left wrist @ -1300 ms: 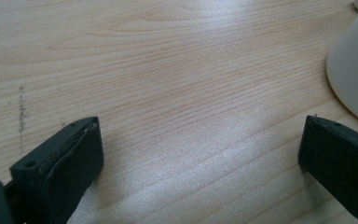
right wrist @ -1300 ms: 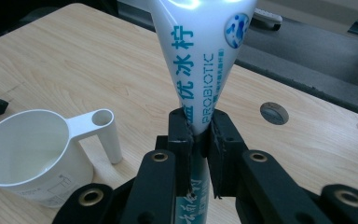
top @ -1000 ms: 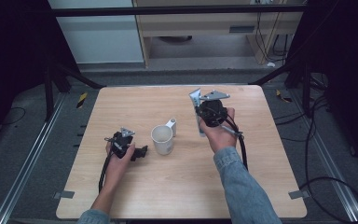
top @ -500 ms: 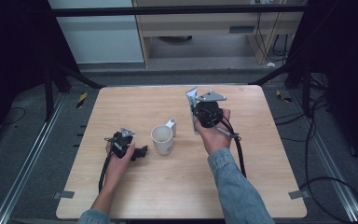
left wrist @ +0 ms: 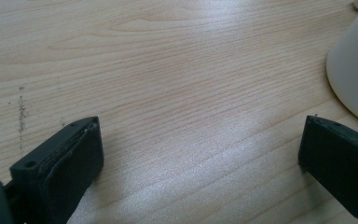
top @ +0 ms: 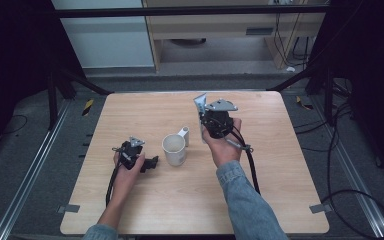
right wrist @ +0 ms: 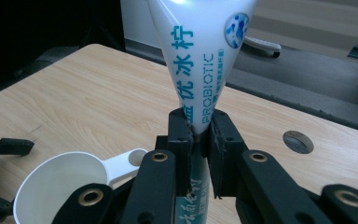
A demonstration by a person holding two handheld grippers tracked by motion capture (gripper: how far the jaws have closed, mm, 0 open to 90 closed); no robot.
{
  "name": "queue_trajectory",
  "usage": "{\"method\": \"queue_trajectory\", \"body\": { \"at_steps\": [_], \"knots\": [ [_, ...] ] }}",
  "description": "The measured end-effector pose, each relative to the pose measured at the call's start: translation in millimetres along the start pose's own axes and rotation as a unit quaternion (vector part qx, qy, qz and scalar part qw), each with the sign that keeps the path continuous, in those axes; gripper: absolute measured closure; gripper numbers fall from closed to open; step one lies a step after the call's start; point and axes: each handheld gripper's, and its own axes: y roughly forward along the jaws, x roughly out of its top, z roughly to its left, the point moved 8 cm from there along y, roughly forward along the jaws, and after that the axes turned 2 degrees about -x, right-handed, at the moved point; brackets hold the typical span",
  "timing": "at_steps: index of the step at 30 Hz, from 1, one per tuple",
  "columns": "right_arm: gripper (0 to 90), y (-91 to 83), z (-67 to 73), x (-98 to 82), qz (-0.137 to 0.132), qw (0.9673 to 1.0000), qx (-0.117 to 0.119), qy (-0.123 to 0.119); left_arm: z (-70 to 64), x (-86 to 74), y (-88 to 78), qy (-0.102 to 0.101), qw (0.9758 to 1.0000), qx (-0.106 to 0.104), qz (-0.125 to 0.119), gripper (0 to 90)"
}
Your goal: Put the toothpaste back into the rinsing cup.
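The sachet, a white stick pack printed "PROBIOTIC" in teal, stands upright at the upper centre of the right gripper view, pinched near its lower end. In the high view it rises above the bench just right of centre. The right hand-held gripper is clamped on the sachet, both pads pressed flat against the film.

The white cup with its flat tab handle stands at the centre of the high view, just left of the sachet and below it; in the right gripper view it lies at the lower left.

The left hand-held gripper rests low on the bench just left of the cup, jaws apart with nothing between them.

Judged step: bring the sachet over the cup for opening and emptying. Recommended practice:
- Keep the clamp firm; thin film slips easily.
- Centre the sachet over the cup mouth before tilting.
- Steady the cup with the left hand-held gripper, since it looks light and could tip.
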Motion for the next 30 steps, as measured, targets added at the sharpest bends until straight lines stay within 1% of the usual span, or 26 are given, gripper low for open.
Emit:
{"method": "queue_trajectory", "body": {
  "at_steps": [7, 15, 17, 20, 22, 30],
  "knots": [
    [80.4, 2.1, 6.6, 0.6, -0.007, 1.0, 0.001, 0.005, -0.1, 0.1, 0.1, -0.001, 1.0, 0.0, -0.001, 0.0],
    [80.4, 2.0, 13.8, 3.9, -0.017, 0.9998, 0.003, 0.006, -0.1, 0.1, 0.2, -0.001, 1.0, 0.0, -0.001, 0.0],
    [80.4, 1.8, 13.9, 4.3, -0.018, 0.9998, 0.003, 0.006, -0.1, 0.1, 0.1, -0.001, 1.0, 0.0, -0.001, 0.0],
    [80.4, -0.3, 14.8, 6.9, -0.026, 0.9996, 0.001, 0.012, -0.1, 0.1, 0.1, -0.001, 1.0, 0.0, -0.001, 0.0],
    [80.4, -0.9, 15.2, 7.3, -0.026, 0.9996, 0.0, 0.013, -0.1, 0.1, 0.1, -0.001, 1.0, 0.0, -0.001, 0.0],
    [80.3, -4.4, 18.3, 13.1, -0.036, 0.9993, 0.001, 0.011, 0.2, 0.2, 0.1, 0.001, 1.0, 0.0, -0.001, 0.0]
  ]
}}
